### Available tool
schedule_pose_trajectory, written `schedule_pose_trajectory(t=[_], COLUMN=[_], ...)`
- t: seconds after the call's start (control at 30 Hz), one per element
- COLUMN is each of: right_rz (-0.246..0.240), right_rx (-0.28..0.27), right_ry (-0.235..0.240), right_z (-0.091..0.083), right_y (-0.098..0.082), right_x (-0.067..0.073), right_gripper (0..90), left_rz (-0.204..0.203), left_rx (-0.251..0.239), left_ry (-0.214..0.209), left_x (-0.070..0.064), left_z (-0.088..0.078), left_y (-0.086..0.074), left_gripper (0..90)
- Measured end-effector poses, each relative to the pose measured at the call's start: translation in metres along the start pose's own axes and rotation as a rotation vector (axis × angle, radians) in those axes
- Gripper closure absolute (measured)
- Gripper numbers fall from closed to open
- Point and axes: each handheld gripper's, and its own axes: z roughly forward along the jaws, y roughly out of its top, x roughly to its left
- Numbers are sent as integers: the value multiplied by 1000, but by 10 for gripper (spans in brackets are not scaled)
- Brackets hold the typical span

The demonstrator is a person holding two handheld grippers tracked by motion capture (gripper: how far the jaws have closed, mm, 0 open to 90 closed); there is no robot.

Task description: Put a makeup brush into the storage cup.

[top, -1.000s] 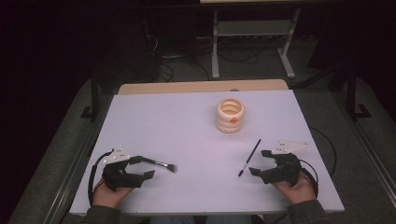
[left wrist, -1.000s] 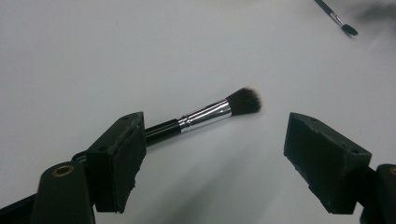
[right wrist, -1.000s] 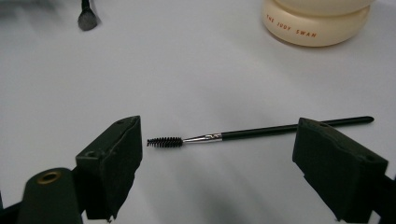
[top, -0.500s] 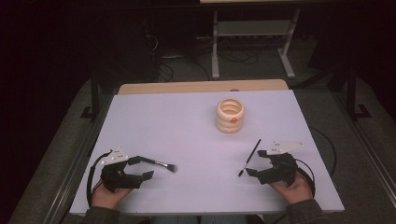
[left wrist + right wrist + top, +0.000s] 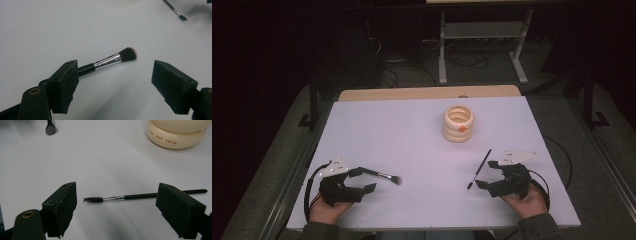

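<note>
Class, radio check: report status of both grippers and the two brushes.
Left gripper open, fluffy brush lying ahead of it. Right gripper open around spoolie brush, not touching. Cream holder stands beyond; nothing in the way.

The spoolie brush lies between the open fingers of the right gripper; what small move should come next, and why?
Probably lower the right gripper and close on the spoolie brush: it lies flat on the table, between the open fingers, ungrasped.
</note>
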Motion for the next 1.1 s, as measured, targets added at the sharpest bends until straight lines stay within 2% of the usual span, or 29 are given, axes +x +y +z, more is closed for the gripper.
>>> schedule_pose_trajectory(t=[0.27, 0.43, 0.47, 0.5, 0.53, 0.57, 0.6, 0.63, 0.83, 0.9, 1.03, 1.1], right_rz=[-12, 0, -2, -8, -9, -9, -11, -11, -4, 2, 1, -1], right_rx=[-7, -11, -19, -20, -21, -21, -23, -23, -35, -35, -32, -30], right_ry=[7, 12, 14, 16, 17, 17, 17, 17, 16, 16, 18, 18], right_z=[-1, -2, -2, -3, -3, -3, -4, -4, -10, -10, -10, -10], right_y=[1, 3, 3, 4, 4, 4, 5, 5, 4, 3, 3, 3], right_x=[1, 2, 1, 1, 1, 1, 1, 1, -1, -2, -2, -1], right_gripper=[159, 157, 156, 156, 156, 156, 157, 157, 157, 157, 156, 157], left_rz=[30, 52, 82, 82, 114, 114, 139, 139, 210, 214, 215, 221], left_rx=[15, 26, 45, 45, 71, 71, 91, 91, 160, 183, 198, 223], left_ry=[-13, -20, -16, -16, -17, -17, -25, -25, -50, -69, -78, -76], left_x=[-3, -2, -2, -2, 0, 0, 3, 3, 12, 16, 24, 28], left_z=[1, 3, 4, 4, 5, 5, 5, 5, 5, 6, 8, 10], left_y=[5, 12, 17, 17, 22, 22, 27, 27, 44, 51, 56, 59], left_gripper=[226, 234, 237, 242, 244, 244, 247, 253, 250, 250, 252, 253])
